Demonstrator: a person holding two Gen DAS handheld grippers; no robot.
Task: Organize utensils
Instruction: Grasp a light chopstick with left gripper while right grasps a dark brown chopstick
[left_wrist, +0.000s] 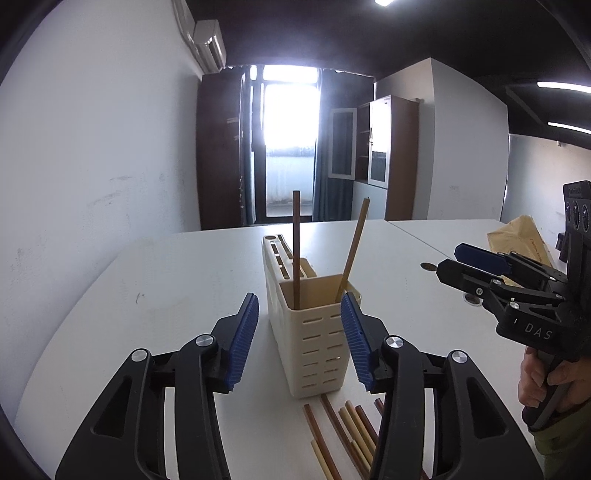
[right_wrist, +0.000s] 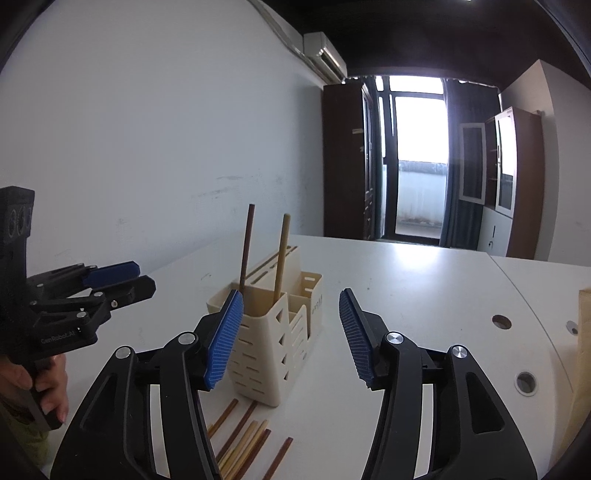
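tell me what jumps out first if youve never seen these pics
A cream utensil holder stands mid-table with two chopsticks upright in its front compartment, a dark one and a pale one that leans. More loose chopsticks lie flat on the white table just in front of it. Both grippers, left and right, frame the holder with blue-padded jaws open and empty.
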